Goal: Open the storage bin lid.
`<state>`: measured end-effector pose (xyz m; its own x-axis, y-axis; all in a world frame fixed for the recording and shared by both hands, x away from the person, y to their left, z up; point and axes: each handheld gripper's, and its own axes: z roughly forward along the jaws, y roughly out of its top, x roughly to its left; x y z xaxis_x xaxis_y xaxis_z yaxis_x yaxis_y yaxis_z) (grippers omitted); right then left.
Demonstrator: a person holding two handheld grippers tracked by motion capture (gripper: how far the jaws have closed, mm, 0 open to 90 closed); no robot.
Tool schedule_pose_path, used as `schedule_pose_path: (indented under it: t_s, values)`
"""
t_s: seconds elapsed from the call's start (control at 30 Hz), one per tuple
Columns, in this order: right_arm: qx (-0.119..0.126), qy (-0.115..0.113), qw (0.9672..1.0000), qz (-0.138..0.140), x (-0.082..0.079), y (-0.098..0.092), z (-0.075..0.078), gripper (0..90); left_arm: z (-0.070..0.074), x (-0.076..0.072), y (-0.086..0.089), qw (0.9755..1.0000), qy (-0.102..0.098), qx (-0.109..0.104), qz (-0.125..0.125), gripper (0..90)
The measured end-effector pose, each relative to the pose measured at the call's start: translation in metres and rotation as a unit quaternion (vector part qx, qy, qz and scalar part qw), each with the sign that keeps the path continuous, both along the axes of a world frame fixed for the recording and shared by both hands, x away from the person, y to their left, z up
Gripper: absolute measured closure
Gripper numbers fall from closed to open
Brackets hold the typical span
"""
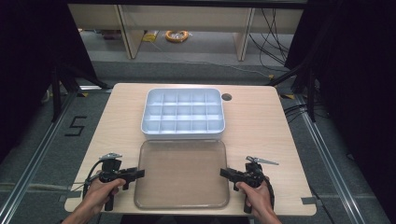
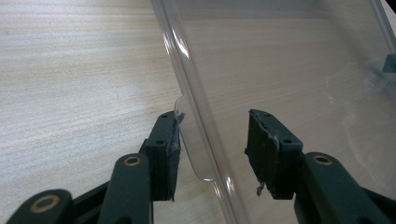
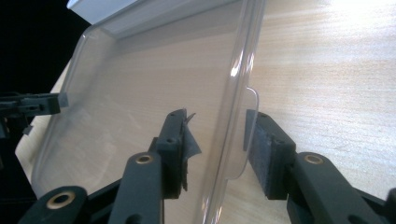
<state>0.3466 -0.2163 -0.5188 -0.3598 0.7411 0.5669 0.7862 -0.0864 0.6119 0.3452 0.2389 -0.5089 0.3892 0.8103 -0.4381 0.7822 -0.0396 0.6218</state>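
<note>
A clear plastic lid (image 1: pixel 181 172) lies flat on the wooden table (image 1: pixel 261 126), just in front of a white compartment box (image 1: pixel 183 134). My left gripper (image 1: pixel 140 172) is at the lid's left edge. In the left gripper view my left gripper (image 2: pixel 212 140) is open, straddling the lid (image 2: pixel 289 70) rim and its small tab (image 2: pixel 189 135), with a gap at the far pad. My right gripper (image 1: pixel 223 172) is at the lid's right edge. In the right gripper view my right gripper (image 3: pixel 217 140) is also open, with the rim and tab (image 3: pixel 243 135) of the lid (image 3: pixel 154 84) between the pads.
The box has several empty compartments. A round cable hole (image 1: pixel 226 97) sits at the table's back right. Bare tabletop lies either side of the lid and box. Beyond the table are shelving legs, cables and dark curtains.
</note>
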Motion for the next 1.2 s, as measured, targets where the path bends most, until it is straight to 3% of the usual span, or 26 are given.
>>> schedule_pose_path:
  t_s: [0.27, 0.33, 0.47, 0.53, 0.57, 0.6, 0.67, 0.7, 0.73, 0.77, 0.87, 1.0, 1.1, 1.2]
  values:
    - [-0.035, -0.013, 0.9993, 0.008, 0.002, 0.002, -0.002, 59.4, -0.004, 0.002, 0.001, 1.0000, 0.005, 0.000, 0.004, 53.6]
    - [-0.034, -0.004, 0.9994, 0.010, 0.001, 0.002, -0.001, 59.3, -0.004, 0.002, 0.000, 1.0000, 0.000, 0.006, 0.005, 53.3]
    - [-0.037, -0.009, 0.9992, 0.012, 0.001, 0.003, -0.001, 59.0, -0.004, 0.001, -0.002, 0.9999, -0.004, 0.015, 0.002, 50.6]
    - [-0.043, -0.012, 0.9989, 0.012, 0.001, 0.002, -0.001, 59.1, -0.004, 0.001, -0.001, 0.9995, -0.004, 0.028, -0.011, 49.7]
    - [-0.048, -0.015, 0.9987, 0.010, 0.001, 0.002, -0.002, 59.0, -0.004, 0.001, -0.004, 0.9998, -0.005, 0.017, 0.001, 49.1]
    - [-0.048, -0.019, 0.9987, 0.008, 0.001, 0.002, -0.001, 58.9, -0.003, 0.001, -0.001, 0.9996, -0.002, 0.026, -0.010, 47.9]
    - [-0.061, -0.031, 0.9976, 0.006, 0.002, 0.000, 0.001, 58.7, -0.004, 0.002, -0.004, 0.9999, -0.002, 0.012, 0.006, 44.9]
    - [-0.064, -0.027, 0.9976, -0.002, 0.002, 0.000, 0.003, 58.5, -0.004, 0.002, -0.004, 0.9998, -0.007, 0.016, 0.010, 41.9]
    - [-0.047, -0.019, 0.9987, -0.011, 0.000, 0.002, 0.005, 58.1, -0.002, 0.003, 0.000, 0.9995, -0.010, 0.030, 0.006, 40.0]
    - [-0.049, -0.016, 0.9987, -0.008, 0.000, 0.002, 0.008, 57.4, -0.001, 0.004, -0.002, 0.9995, -0.015, 0.013, 0.024, 37.7]
    - [-0.050, -0.028, 0.9984, -0.005, 0.001, 0.000, 0.006, 56.5, 0.000, 0.005, 0.001, 0.9991, -0.021, 0.011, 0.035, 34.9]
    - [-0.059, -0.052, 0.9969, -0.001, 0.005, -0.004, 0.006, 54.6, 0.001, 0.004, 0.002, 0.9990, -0.032, 0.016, 0.028, 33.3]
    - [-0.056, -0.057, 0.9968, 0.000, 0.005, -0.004, 0.009, 51.1, 0.003, 0.004, 0.001, 0.9983, -0.047, 0.013, 0.031, 32.0]
    - [-0.059, -0.080, 0.9951, 0.004, 0.007, -0.003, 0.013, 47.8, 0.005, 0.003, 0.001, 0.9980, -0.053, 0.012, 0.031, 30.5]
